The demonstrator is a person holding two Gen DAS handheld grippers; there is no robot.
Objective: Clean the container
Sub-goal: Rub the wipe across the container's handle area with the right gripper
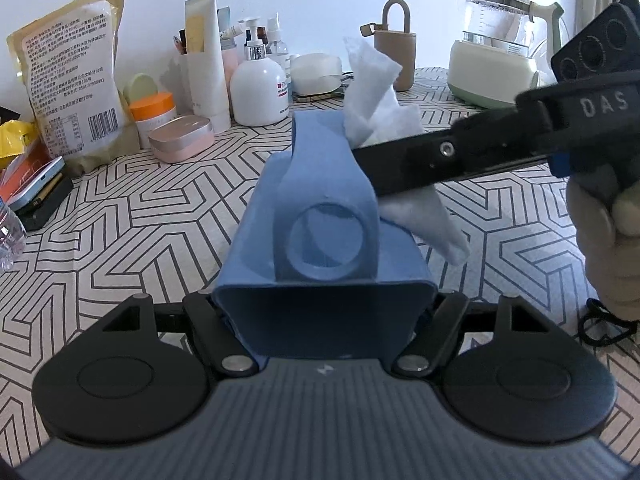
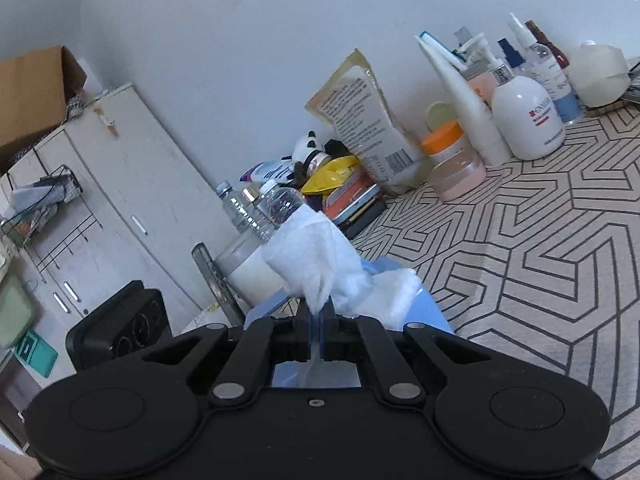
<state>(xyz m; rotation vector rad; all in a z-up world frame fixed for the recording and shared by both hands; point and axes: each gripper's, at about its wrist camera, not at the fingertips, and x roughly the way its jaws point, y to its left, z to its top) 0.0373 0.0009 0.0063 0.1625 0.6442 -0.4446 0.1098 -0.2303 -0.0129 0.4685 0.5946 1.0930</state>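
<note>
Gripping blue container point(image 1: 324, 240); wipe point(image 2: 320, 264) seemingly touching

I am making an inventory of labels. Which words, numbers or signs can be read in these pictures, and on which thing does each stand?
"DAS": on the black right gripper, white letters on its body.
Barcode and dense print: on the tall yellowish foil pouch, too small to read.
Red mark and print: on the white round pump bottle, too blurred to read.
Graduation marks: on the clear glass kettle, not readable.
</note>
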